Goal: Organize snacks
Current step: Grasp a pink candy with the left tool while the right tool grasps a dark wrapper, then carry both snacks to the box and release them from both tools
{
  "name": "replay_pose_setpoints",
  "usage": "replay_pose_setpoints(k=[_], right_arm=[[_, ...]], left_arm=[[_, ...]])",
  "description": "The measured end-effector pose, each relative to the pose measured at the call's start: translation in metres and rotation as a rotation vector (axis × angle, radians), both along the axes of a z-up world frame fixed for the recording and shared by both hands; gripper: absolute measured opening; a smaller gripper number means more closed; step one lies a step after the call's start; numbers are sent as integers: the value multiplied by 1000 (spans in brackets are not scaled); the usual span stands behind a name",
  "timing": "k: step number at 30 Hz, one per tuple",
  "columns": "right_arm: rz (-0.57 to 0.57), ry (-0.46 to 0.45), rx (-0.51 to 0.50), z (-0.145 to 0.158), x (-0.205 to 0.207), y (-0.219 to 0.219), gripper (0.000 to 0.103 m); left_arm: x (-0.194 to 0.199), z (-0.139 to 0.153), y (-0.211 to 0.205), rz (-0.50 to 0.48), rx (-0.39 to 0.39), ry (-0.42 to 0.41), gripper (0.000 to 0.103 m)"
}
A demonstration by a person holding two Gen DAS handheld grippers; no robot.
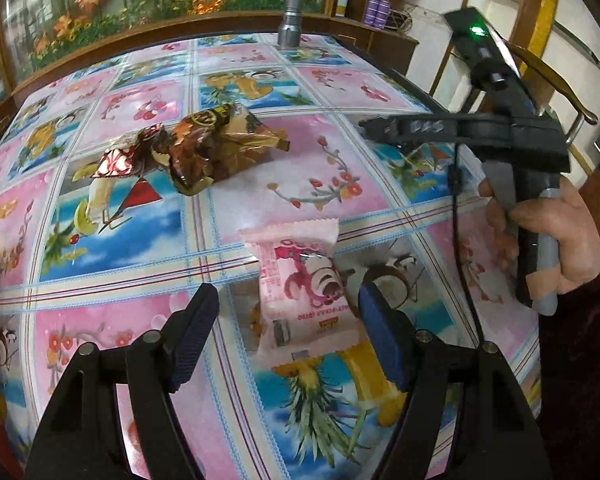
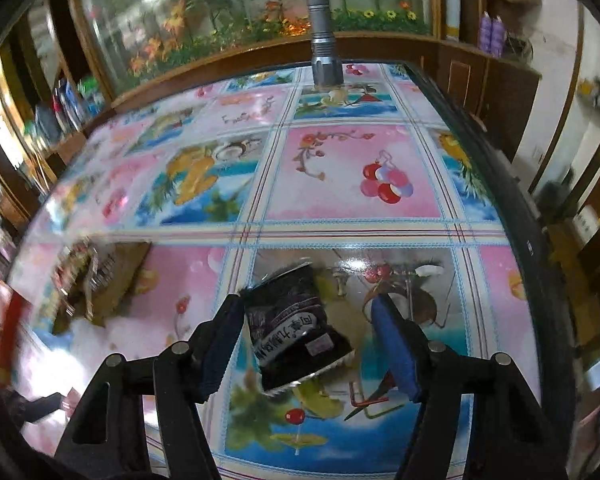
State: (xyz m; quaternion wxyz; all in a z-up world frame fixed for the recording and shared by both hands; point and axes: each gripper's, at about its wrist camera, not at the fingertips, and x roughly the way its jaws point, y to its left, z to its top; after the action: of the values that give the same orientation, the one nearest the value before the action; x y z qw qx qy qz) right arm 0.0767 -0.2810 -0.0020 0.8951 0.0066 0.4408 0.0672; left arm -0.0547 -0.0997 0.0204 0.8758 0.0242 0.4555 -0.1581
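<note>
- The left gripper (image 1: 286, 316) is spread, straddling the pink snack packet (image 1: 300, 288), which lies flat on the surface (image 1: 380, 196); neither pad touches it.
- The right gripper (image 2: 308, 344) is spread around the dark snack packet (image 2: 296, 328); its left pad looks close to the packet's edge, though contact is unclear.
- Both packets look light, soft and crinkly with slick film; pinching across the puffed middle seems safest.
- A brown wrapper pile (image 1: 192, 148) lies farther off.

Pink bear-print packet (image 1: 300, 280), black packet (image 2: 296, 324)
</note>
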Motion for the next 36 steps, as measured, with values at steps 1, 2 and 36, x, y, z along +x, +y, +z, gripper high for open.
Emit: replay_pose_setpoints(k=[1, 2, 36], right_arm=[[5, -7, -51, -1, -1, 6, 63], [9, -16, -85, -2, -2, 10, 57], [242, 9, 742, 27, -18, -2, 22]], left_arm=[[-1, 0, -1, -9, 4, -11, 68], [-1, 0, -2, -15, 11, -23, 58], [-41, 66, 94, 113, -70, -184, 36]])
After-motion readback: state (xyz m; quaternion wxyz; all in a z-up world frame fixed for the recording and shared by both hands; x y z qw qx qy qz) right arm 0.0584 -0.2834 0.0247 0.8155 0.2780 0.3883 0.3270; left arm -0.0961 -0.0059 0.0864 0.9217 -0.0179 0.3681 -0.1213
